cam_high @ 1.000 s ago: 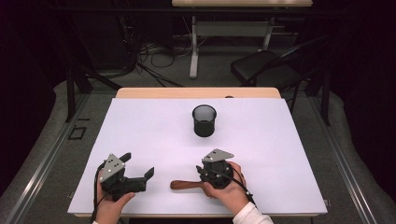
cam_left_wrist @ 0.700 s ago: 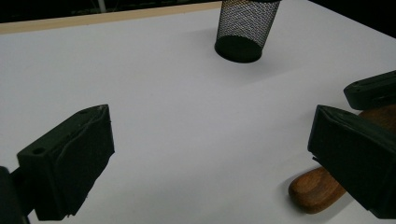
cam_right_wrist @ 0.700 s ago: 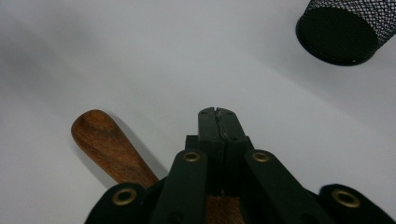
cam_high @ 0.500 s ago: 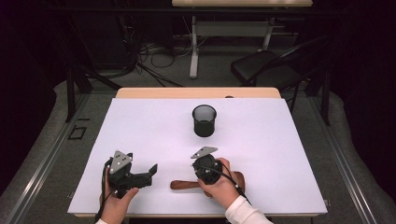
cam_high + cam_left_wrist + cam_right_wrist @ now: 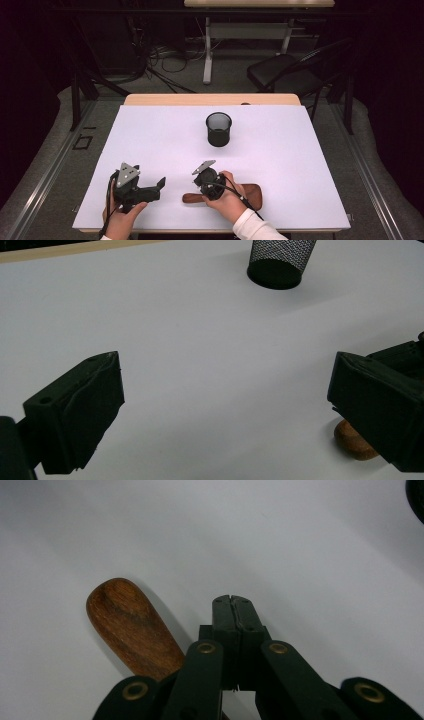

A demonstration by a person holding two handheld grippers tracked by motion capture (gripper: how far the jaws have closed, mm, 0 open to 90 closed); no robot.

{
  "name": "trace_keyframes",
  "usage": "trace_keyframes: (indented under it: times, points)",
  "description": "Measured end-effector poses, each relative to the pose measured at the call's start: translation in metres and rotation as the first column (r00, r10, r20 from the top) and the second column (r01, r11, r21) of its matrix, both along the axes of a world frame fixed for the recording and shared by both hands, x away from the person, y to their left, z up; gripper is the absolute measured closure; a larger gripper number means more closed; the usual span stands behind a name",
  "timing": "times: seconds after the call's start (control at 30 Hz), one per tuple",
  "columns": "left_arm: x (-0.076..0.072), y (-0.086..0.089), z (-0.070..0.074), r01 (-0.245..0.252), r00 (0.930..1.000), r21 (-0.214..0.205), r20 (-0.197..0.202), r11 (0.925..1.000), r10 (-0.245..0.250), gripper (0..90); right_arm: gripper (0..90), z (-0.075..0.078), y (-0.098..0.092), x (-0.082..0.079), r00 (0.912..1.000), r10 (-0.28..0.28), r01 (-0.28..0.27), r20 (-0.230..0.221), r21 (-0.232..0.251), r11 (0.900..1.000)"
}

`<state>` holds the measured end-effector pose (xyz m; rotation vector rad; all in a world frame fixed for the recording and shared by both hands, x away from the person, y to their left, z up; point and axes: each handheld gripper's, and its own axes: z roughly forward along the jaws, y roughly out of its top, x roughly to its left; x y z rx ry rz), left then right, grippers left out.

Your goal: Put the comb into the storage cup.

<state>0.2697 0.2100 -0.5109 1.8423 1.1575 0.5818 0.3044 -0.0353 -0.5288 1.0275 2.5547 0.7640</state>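
- Near the front edge of the white table (image 5: 280, 150), a wooden paddle (image 5: 250, 192) lies flat, its broad end to the right in the high view and its narrow rounded handle end to the left.
- Directly over the paddle's middle sits the right gripper (image 5: 204, 181), held in the person's right hand (image 5: 227, 197); a cable trails from it back along the wrist.
- The right gripper view shows its two black jaws pressed flat against each other, nothing between them (they have just been closing); the paddle's rounded brown handle end (image 5: 132, 625) lies to the left of the jaw tips and slightly below them, beside the jaws, not in them.
- Left of the paddle, the left gripper (image 5: 150, 187) is held in the left hand (image 5: 122, 212) low over the table, pointing toward the paddle's handle end.
- Its own view shows the jaws standing wide apart with bare table between them; a brown end of the paddle (image 5: 352, 440) peeks out beneath the jaw at the right of that view.
- Farther back, near the table's middle, a black mesh cup (image 5: 218, 129) stands upright, well apart from both grippers.
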Motion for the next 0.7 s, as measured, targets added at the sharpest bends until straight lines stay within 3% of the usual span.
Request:
trace_keyframes:
  times: [0.4,0.7]
  points:
    - [0.002,0.003,-0.002,-0.010,0.9992,-0.031,-0.040,0.9995,0.008,2.7,90.0,-0.005,0.010,-0.004,0.9988,0.033,-0.035,-0.035,-0.044,0.9984]
    - [0.002,0.004,-0.002,-0.010,0.9991,-0.040,-0.042,0.9991,0.009,2.7,90.0,-0.005,0.010,-0.010,0.9973,0.049,-0.052,-0.054,-0.054,0.9972]
